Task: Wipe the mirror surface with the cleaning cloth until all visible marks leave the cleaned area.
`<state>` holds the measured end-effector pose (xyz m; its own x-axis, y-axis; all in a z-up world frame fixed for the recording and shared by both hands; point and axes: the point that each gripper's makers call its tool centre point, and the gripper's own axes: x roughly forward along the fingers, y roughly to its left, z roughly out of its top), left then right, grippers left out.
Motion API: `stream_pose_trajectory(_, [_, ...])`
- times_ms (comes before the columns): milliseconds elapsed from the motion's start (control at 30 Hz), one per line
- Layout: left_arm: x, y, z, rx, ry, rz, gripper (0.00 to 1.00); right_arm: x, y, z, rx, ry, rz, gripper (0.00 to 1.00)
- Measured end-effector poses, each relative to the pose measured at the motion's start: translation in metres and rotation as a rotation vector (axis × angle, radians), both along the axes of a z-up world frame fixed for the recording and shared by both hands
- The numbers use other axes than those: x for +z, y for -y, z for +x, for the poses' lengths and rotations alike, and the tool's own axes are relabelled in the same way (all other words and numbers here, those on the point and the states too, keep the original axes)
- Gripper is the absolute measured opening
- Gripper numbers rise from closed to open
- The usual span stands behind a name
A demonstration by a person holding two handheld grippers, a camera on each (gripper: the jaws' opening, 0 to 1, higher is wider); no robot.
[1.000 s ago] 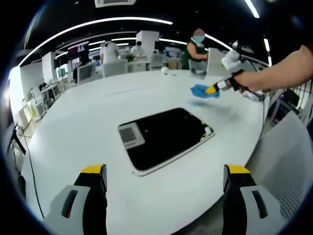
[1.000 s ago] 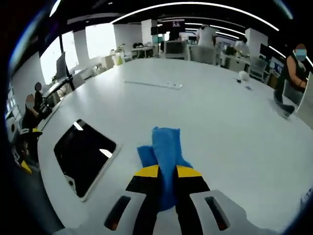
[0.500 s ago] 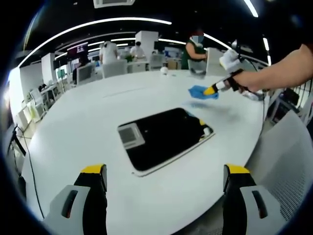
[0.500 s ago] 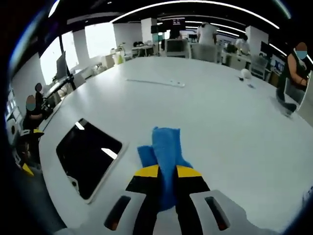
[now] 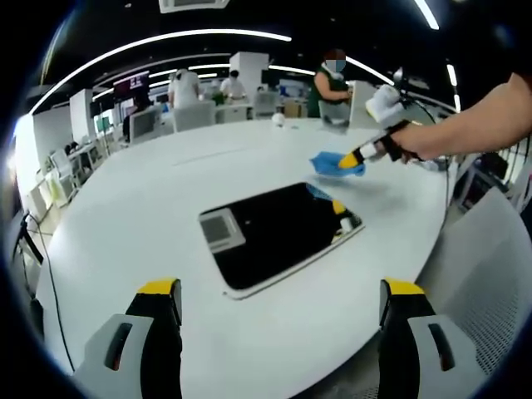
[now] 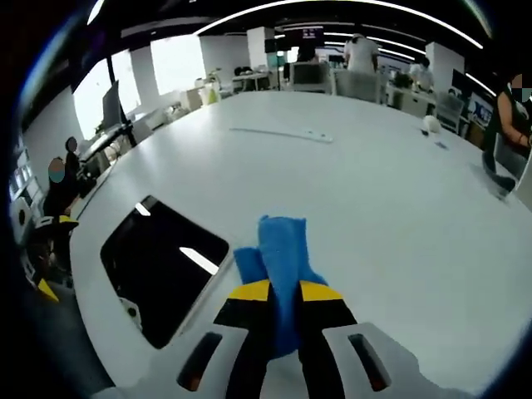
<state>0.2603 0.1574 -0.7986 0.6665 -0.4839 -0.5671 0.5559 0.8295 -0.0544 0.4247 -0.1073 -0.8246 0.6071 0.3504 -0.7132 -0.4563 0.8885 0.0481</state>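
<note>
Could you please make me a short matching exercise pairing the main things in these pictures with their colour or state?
Column one:
1. cloth
2. mirror
3. left gripper
4. table

Column two:
A. white and round
B. open, holding nothing
C. blue, pinched in the right gripper
D. dark, lying flat on the table

Pairs: 1-C, 2-D, 3-B, 4-A

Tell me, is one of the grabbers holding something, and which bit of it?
The right gripper is shut on the blue cleaning cloth, pinching its near end; the rest sticks out ahead. The left gripper is open and holds nothing.
</note>
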Motion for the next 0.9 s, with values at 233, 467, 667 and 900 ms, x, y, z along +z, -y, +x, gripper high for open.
stream_pose_trajectory(233, [0.006,-0.001,0.003,0.005,0.031,0.004,1.00,-0.004,-0.014,0.000,0.007,-0.008,0.010,0.06])
stream_pose_trajectory(467, [0.007,0.001,0.003,0.006,0.030,-0.023,1.00,-0.008,-0.029,0.000,0.024,-0.016,0.016,0.06])
stream_pose_trajectory(667, [0.006,0.001,0.002,0.008,0.024,-0.028,1.00,-0.012,-0.042,-0.004,0.042,-0.027,0.009,0.06])
stream_pose_trajectory(900, [0.004,0.000,0.002,0.007,0.015,-0.031,1.00,-0.019,-0.052,-0.006,0.058,-0.042,-0.010,0.06])
